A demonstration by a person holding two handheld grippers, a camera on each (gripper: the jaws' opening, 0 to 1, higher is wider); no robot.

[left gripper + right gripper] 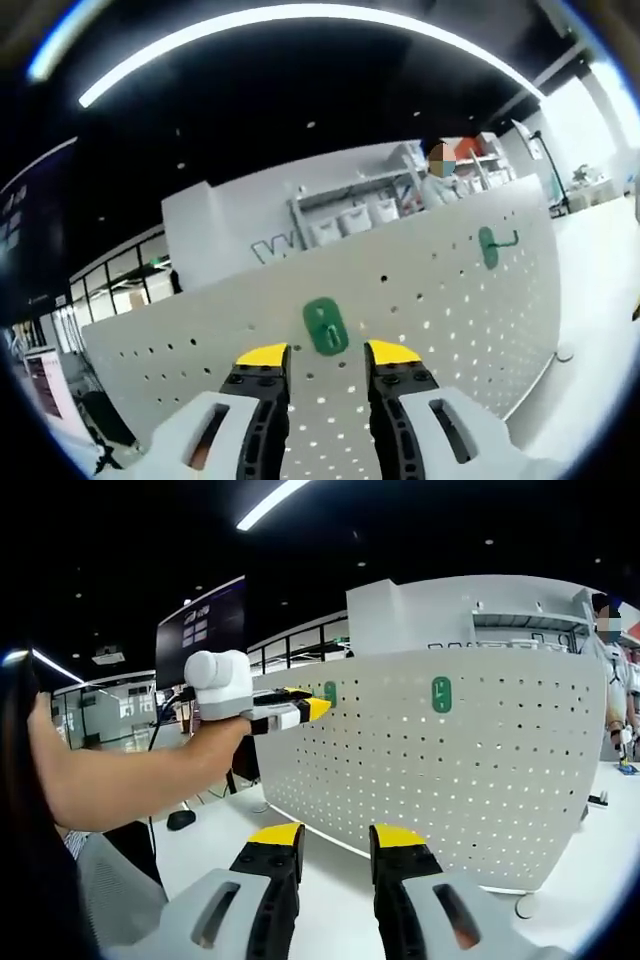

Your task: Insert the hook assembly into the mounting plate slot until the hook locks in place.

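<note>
The left gripper (327, 353) has its yellow-tipped jaws spread with nothing between them, just in front of a green hook (325, 326) that sits on the pegboard (440, 300); in the right gripper view it reaches in at the end of the person's arm (130, 780). The right gripper (335, 837) is likewise parted and empty, well back over the white worktop (330, 880). The pegboard is the largest piece: a white upright panel, likely stiff sheet metal, smooth and full of round holes. A second green hook (441, 694) is mounted further along. The hooks look like small moulded plastic, light, rigid and rather slick; I would pinch one by the flat sides of its backplate.
</note>
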